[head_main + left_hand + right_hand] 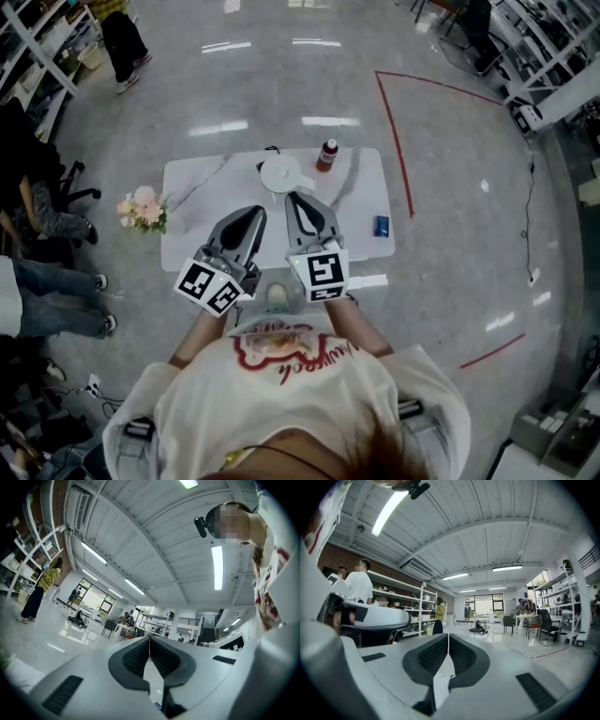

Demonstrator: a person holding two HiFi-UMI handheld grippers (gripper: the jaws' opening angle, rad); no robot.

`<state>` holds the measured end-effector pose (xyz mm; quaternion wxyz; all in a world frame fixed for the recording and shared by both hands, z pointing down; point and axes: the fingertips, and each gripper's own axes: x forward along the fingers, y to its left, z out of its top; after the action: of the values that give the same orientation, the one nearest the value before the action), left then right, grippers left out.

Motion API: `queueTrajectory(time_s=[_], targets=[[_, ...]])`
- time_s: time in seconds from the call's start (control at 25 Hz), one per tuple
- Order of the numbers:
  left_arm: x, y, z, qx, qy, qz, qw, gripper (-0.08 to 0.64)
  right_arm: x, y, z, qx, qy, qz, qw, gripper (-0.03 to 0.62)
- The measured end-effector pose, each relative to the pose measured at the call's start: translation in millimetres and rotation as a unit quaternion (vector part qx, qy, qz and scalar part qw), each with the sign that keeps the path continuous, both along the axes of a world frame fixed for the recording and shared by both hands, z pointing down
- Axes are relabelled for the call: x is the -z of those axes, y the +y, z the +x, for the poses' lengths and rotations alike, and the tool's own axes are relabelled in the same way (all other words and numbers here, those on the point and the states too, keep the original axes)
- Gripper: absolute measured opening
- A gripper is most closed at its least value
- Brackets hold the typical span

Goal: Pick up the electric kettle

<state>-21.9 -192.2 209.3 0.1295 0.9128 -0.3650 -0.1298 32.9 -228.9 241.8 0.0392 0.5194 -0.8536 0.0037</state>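
Left tool [251, 214], right tool [298, 199] were shut, empty. Kettle [280, 174] on counter [366, 225] looked hard, slippery, maybe heavy; handle [262, 167] seemed best hold.

A white table [192, 180] bears a brown bottle [327, 155] at its far edge and a blue box [382, 225] at right; pink flowers [142, 210] sit just left.
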Motion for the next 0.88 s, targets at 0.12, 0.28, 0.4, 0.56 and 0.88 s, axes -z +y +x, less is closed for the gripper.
queueTrajectory(time_s=[0.12,0.28,0.4,0.56,0.88], targets=[[-1.3,-11.3,-6.3,0.002,0.005,-0.004,1.0,0.012,-4.0,-10.8,-0.5,-0.009,0.003,-0.003,1.0,0.017],[-3.8,-17.2,-9.2,0.002,0.009,-0.008,0.9999,0.012,-4.1,-16.6,0.3,-0.016,0.001,-0.007,1.0,0.017],[-10.3,-21.8,-8.3,0.004,0.011,-0.014,0.9998,0.012,-8.6,-19.5,-0.6,-0.012,0.006,-0.011,1.0,0.017],[-20.9,-26.5,0.0,0.003,0.008,-0.027,0.9996,0.012,-18.3,-25.4,6.6,-0.012,0.01,-0.02,1.0,0.017],[-57.3,-45.9,18.8,0.007,-0.006,-0.053,0.9986,0.012,-54.5,-42.2,27.9,-0.015,0.006,-0.05,0.999,0.017]])
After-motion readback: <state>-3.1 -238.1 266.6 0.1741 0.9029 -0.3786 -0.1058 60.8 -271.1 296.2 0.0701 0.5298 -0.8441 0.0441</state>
